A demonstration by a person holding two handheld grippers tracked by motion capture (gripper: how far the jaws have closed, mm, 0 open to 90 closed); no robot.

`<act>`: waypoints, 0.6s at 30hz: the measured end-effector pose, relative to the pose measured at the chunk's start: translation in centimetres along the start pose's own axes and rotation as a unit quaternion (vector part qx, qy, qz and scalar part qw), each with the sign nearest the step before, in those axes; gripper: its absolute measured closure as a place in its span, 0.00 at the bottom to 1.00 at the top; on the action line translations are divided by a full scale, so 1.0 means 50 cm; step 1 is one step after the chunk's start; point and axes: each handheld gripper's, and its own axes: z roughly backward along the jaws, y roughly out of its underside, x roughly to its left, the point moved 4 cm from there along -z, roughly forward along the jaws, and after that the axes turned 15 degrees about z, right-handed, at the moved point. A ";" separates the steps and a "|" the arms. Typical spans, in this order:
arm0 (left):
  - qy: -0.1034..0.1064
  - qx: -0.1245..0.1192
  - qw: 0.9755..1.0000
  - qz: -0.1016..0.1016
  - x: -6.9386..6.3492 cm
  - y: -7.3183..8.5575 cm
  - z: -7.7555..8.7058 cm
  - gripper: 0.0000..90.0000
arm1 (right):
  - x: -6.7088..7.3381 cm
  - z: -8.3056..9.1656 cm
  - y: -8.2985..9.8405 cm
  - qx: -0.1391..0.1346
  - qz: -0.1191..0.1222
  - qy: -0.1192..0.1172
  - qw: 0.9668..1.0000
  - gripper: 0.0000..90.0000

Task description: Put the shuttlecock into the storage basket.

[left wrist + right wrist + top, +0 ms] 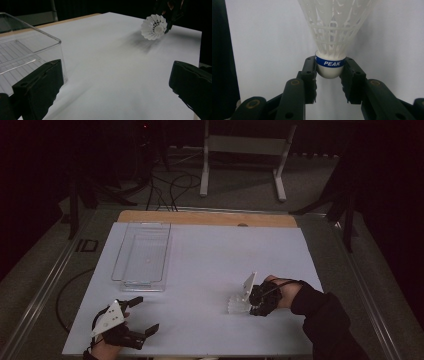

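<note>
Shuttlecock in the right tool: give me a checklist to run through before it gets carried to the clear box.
1. Grip: right tool has both jaws pressed on the cork of the shuttlecock at the blue band: ok.
2. Skirt: white plastic skirt pokes out free ahead of the jaws, no visible crush: ok.
3. Target: clear box sits open-topped on the white table, nothing seen inside: ok.
4. Path: bare tabletop lies between the shuttlecock and the box: ok.
5. Left tool: jaws wide open, holding nothing, near the table's front edge and apart from the box: ok.
6. Whether the shuttlecock is lifted or resting on the table: cannot tell.
</note>
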 end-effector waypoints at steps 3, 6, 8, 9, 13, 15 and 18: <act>0.003 0.001 1.000 0.000 -0.001 0.000 0.000 0.00 | -0.002 0.006 -0.006 -0.012 0.002 0.003 1.000 0.74; 0.003 0.003 1.000 -0.003 -0.002 -0.001 -0.001 0.00 | -0.002 0.007 -0.010 -0.010 0.003 0.006 1.000 0.74; 0.005 0.005 1.000 -0.003 -0.002 -0.001 -0.001 0.00 | -0.003 0.008 -0.013 -0.011 0.007 0.005 1.000 0.74; 0.006 0.005 1.000 -0.002 -0.003 -0.002 -0.001 0.00 | -0.003 0.011 -0.015 -0.011 0.008 0.007 1.000 0.74; 0.011 0.003 1.000 -0.001 -0.004 -0.008 0.002 0.00 | -0.005 0.023 -0.019 -0.021 0.007 0.013 1.000 0.74; 0.009 0.005 1.000 -0.001 -0.005 -0.014 0.003 0.00 | -0.005 0.027 -0.021 -0.022 0.007 0.014 1.000 0.74; 0.012 0.006 1.000 -0.001 -0.007 -0.026 0.006 0.00 | -0.004 0.031 -0.022 -0.016 0.010 0.015 1.000 0.74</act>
